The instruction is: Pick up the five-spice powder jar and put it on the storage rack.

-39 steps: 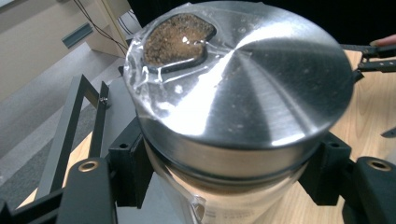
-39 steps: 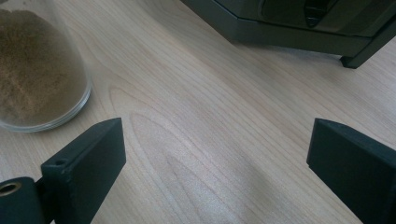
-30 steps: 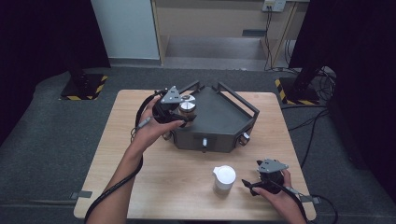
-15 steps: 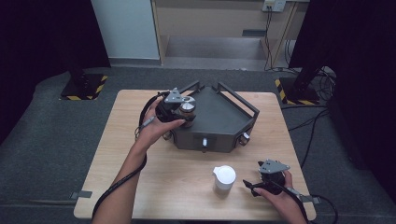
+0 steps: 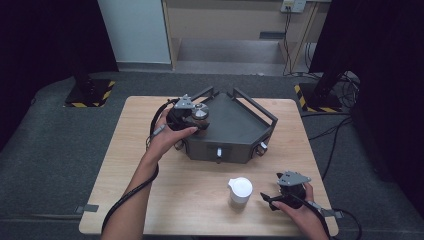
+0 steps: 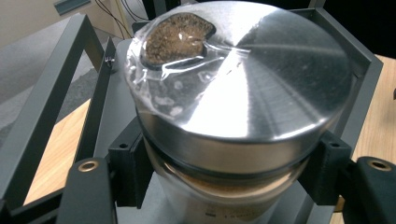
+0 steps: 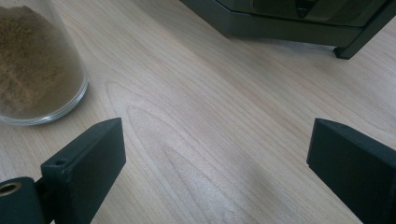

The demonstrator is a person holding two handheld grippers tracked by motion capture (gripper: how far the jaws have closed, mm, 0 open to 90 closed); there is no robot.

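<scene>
A glass jar of brown powder with a shiny metal lid (image 6: 243,88) sits between the jaws of my left gripper (image 6: 224,172). Both pads (image 6: 128,168) press on the jar just under the lid. In the high view this gripper (image 5: 192,119) holds the jar (image 5: 201,112) over the left corner of a dark grey metal tray (image 5: 240,131). My right gripper (image 5: 267,198) rests on the table at the front right, and its jaws stand wide open (image 7: 215,158) over bare wood. A second jar with a white lid (image 5: 240,189) stands just left of it, brown powder showing through its glass (image 7: 32,70).
The tray has raised rails (image 6: 42,93) along its edges and knobs on its front face (image 5: 218,152); its front edge (image 7: 280,18) lies beyond the right gripper. Cables trail from both grippers. The wooden table (image 5: 135,165) has free room on the left and in front.
My left gripper has sunk a little with the jar, toward the tray's left corner. The right gripper and the white-lidded jar have stayed where they were.
</scene>
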